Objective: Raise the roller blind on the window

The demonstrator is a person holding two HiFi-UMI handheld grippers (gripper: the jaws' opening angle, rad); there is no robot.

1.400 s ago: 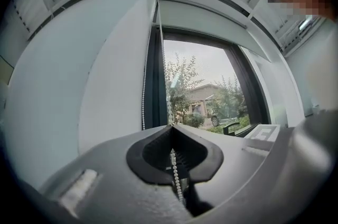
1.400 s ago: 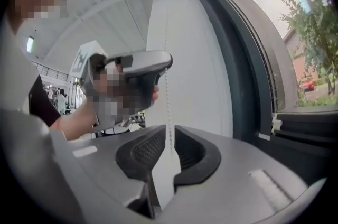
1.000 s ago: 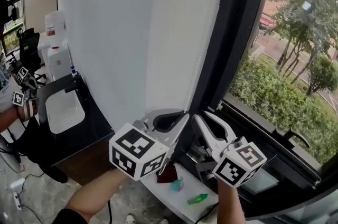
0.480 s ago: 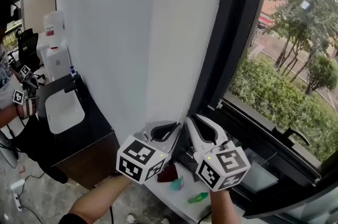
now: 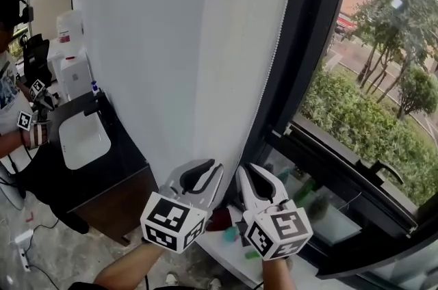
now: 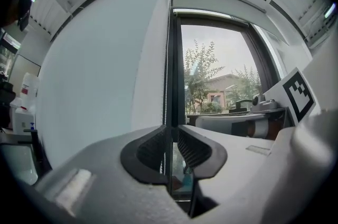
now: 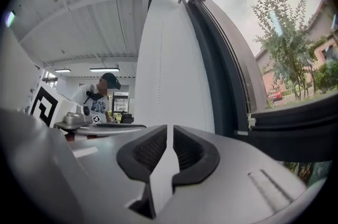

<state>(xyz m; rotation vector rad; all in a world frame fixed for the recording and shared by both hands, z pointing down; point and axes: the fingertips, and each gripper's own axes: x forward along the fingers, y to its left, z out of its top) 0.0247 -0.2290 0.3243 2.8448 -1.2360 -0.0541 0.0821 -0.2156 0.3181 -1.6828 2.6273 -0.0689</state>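
My left tongs opening, bead chain loose in gap; my right tongs closing, gap narrow, chain there unclear. Left gripper view alone shows roller blind, high at window top.

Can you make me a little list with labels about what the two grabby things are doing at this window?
place: beside a window with trees outside
left hand-held gripper: jaws opening, with the bead chain running between them, not pinched
right hand-held gripper: jaws closing, narrow gap left; cannot tell if the chain is inside
wall: white wall to the left of the chain
also there: a person at the far left of the room
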